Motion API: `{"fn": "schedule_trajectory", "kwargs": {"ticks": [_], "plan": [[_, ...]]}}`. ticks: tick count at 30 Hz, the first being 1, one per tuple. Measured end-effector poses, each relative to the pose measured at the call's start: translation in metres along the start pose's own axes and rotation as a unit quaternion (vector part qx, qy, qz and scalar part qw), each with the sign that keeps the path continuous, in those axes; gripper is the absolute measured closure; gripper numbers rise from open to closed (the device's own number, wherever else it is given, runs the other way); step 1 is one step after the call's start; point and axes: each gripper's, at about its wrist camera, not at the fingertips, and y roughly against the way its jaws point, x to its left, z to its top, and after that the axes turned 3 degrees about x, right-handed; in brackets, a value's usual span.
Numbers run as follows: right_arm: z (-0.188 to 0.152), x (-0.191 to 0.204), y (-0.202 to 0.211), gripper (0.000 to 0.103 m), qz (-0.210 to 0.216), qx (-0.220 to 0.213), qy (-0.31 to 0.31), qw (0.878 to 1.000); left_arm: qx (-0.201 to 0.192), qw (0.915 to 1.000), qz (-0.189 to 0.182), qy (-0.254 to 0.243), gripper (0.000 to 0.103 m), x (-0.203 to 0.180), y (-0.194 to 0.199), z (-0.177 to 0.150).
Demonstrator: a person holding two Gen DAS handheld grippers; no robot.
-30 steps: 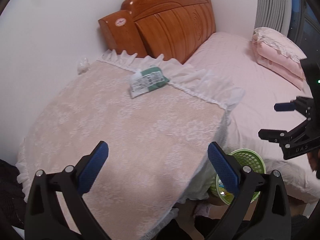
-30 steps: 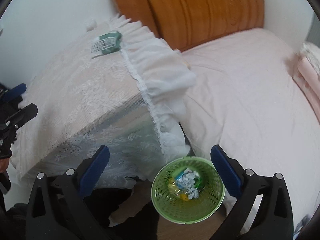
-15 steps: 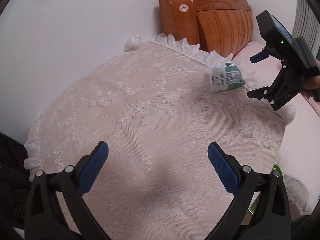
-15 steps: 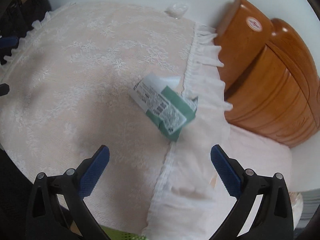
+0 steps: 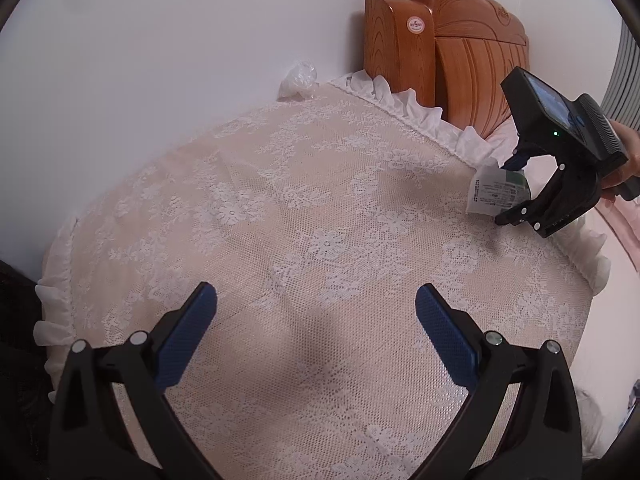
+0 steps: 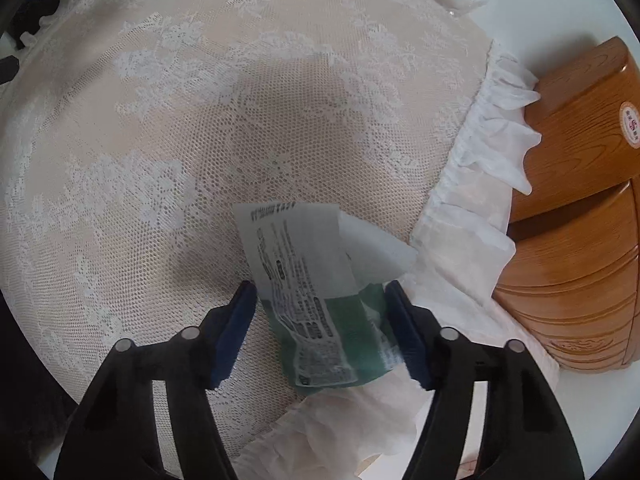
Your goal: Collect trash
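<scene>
On the lace-covered table [image 5: 304,216], close to the frilled edge nearest the wooden headboard [image 5: 452,56], lies a flattened green and white wrapper [image 6: 316,300]. In the right wrist view its long axis runs from the white printed end, which points out toward the middle of the table, back to the green end, which points toward the camera and the frill [image 6: 472,216]. It lies flat on the lace, slightly skewed to the frill line.

The right claw [image 6: 320,304] is lowered over the wrapper with its jaws partly closed, one blue pad [image 6: 236,320] just off the wrapper's left edge and the other against or just beside its green right edge. I cannot tell whether the pads are pressing the wrapper or only bracketing it. In the left wrist view the same claw [image 5: 516,188] reaches down at the wrapper [image 5: 496,194] from the headboard side.

The left claw [image 5: 316,332] hangs wide open above the lace, well away from the headboard and from the wrapper, holding nothing.

A crumpled piece of clear plastic [image 5: 298,80] sits at the table's far edge against the white wall, beside the headboard's near post.
</scene>
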Motion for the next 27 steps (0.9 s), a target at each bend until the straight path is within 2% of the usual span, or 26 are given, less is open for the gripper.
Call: {"fn": "schedule_trajectory", "kwargs": {"ticks": [4, 8, 10, 11, 12, 13, 14, 17, 20, 23, 25, 27], "plan": [[-0.003, -0.015, 0.01, 0.044, 0.052, -0.03, -0.084, 0.995, -0.006, 0.9999, -0.006, 0.008, 0.008, 0.001, -0.005, 0.016], [-0.012, -0.023, 0.028, 0.044, 0.087, -0.09, -0.171, 0.977, -0.017, 0.9995, -0.008, 0.026, 0.008, -0.002, -0.02, 0.05], [-0.02, -0.024, 0.042, 0.044, 0.095, -0.136, -0.229, 0.959, -0.02, 0.9988, -0.014, 0.042, 0.008, -0.005, -0.033, 0.072], [-0.027, -0.023, 0.05, 0.044, 0.101, -0.164, -0.266, 0.945, -0.023, 0.9984, -0.014, 0.05, 0.008, -0.008, -0.041, 0.084], [-0.031, -0.022, 0.053, 0.044, 0.104, -0.175, -0.284, 0.937, -0.024, 0.998, -0.003, 0.058, 0.008, -0.011, -0.051, 0.097], [-0.038, -0.02, 0.057, 0.044, 0.108, -0.191, -0.315, 0.923, -0.027, 0.9975, 0.008, 0.065, 0.008, -0.013, -0.059, 0.111], [-0.039, -0.024, 0.058, 0.044, 0.111, -0.198, -0.332, 0.916, -0.033, 0.9967, 0.017, 0.072, 0.008, -0.014, -0.069, 0.125], [-0.052, -0.029, 0.058, 0.044, 0.124, -0.217, -0.41, 0.877, -0.042, 0.9934, 0.04, 0.099, 0.008, -0.017, -0.101, 0.165], [-0.056, -0.032, 0.055, 0.044, 0.136, -0.217, -0.452, 0.855, -0.035, 0.9897, 0.053, 0.128, 0.008, -0.017, -0.136, 0.2], [-0.062, -0.037, 0.058, 0.044, 0.157, -0.23, -0.495, 0.823, -0.025, 0.9882, 0.061, 0.138, 0.008, -0.017, -0.168, 0.225], [-0.065, -0.037, 0.056, 0.044, 0.157, -0.229, -0.502, 0.819, -0.028, 0.9865, 0.078, 0.141, 0.008, -0.018, -0.184, 0.236], [-0.059, -0.036, 0.054, 0.044, 0.152, -0.222, -0.5, 0.823, -0.033, 0.9846, 0.085, 0.149, 0.008, -0.016, -0.195, 0.244]]}}
